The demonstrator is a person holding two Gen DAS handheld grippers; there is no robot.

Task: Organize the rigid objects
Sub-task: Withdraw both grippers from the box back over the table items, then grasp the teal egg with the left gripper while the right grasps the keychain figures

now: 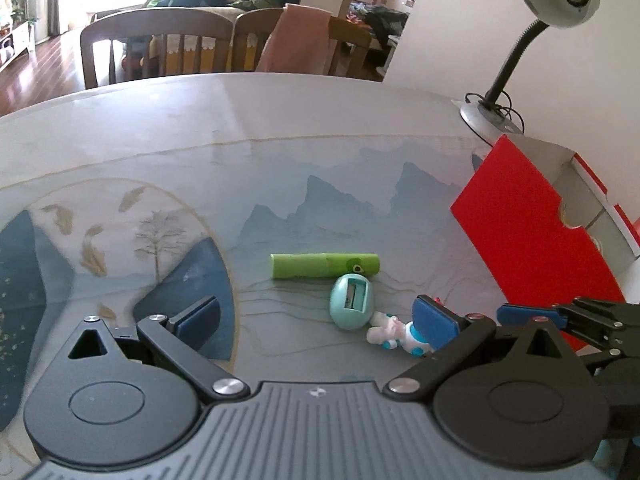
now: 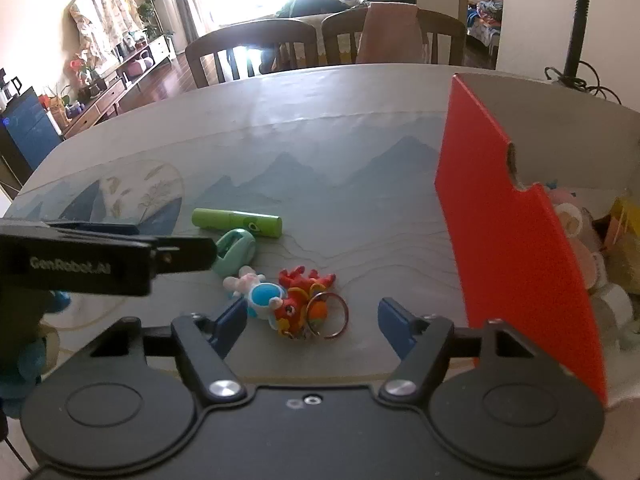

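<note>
Right wrist view: the right gripper (image 2: 312,320), jaws apart, hovers over a red keychain (image 2: 304,300) on the worktop (image 2: 320,120), beside a red box (image 2: 508,232). The left gripper (image 1: 316,316), jaws apart, frames a green tube (image 1: 324,266), sharpener (image 1: 352,302) and figurine (image 1: 400,334).

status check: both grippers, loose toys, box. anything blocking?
Left gripper open, empty. Right gripper open, low over red dragon keychain. Green tube, teal sharpener, rabbit figure still out; red box alongside. Nothing blocking.
</note>
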